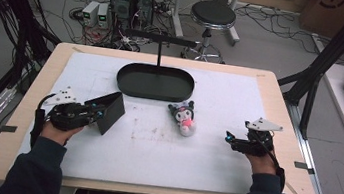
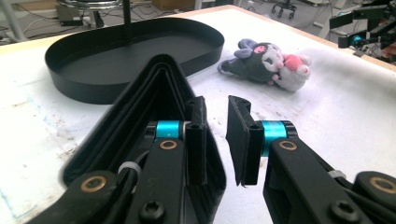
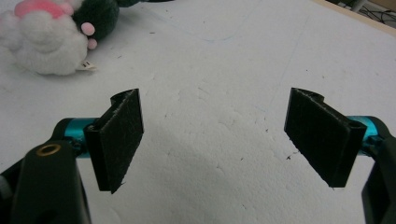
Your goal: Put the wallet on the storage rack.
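A black triangular folded holder stands on the white mat at the left, its open end facing me in the left gripper view. My left gripper sits at its right wall, one jaw inside the opening and one outside, with a narrow gap between the pads, so it is open. In the high view the left gripper touches the holder's near end. A dark and white plush toy lies mid-table. My right gripper rests wide open and empty, to the right of the plush.
A black oval tray with an upright post and crossbar stands at the back middle of the mat. The table's wooden edge frames the mat. A stool and cables lie on the floor beyond.
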The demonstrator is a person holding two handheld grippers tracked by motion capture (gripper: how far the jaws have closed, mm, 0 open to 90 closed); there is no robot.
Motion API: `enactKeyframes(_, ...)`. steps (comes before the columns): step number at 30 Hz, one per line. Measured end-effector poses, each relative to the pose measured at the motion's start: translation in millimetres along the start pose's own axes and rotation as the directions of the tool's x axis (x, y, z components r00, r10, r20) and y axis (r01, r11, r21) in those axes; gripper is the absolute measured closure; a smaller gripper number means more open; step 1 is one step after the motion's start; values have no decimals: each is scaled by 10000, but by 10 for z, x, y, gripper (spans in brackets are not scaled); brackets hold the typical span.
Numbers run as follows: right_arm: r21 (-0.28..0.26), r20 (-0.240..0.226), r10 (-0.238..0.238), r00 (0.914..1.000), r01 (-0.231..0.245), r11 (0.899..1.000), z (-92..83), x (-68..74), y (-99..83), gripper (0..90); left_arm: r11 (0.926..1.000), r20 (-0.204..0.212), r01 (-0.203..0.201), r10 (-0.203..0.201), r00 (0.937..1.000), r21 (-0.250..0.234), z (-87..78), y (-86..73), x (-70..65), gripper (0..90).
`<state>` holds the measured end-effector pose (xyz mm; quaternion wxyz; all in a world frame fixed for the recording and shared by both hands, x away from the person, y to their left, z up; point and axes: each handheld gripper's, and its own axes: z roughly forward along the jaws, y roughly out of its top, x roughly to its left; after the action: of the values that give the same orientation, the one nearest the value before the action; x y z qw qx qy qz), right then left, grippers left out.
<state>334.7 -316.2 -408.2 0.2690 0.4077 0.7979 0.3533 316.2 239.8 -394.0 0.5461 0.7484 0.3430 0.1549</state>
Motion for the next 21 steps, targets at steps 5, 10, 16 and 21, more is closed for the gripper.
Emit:
enactKeyframes(5,-1,-2,47,10000,-47,10000,-8,-9,-9,201,9997,-83,-80,78,9999,-239,10,15,1,595)
enactKeyframes(10,20,-10,36,10000,-36,10000,-7,-10,-15,201,9841,-850,-1086,973,9916,-1406,-43,45,-14,400)
enactKeyframes(16,45,-17,43,10000,-43,10000,-3,-7,-14,201,9867,-1904,-356,48,9817,-1589,-89,14,67,168)
enactKeyframes(21,46,3,24,10000,-24,10000,3,-6,-11,201,9906,-2223,215,-514,9736,-1347,-20,-60,99,161)
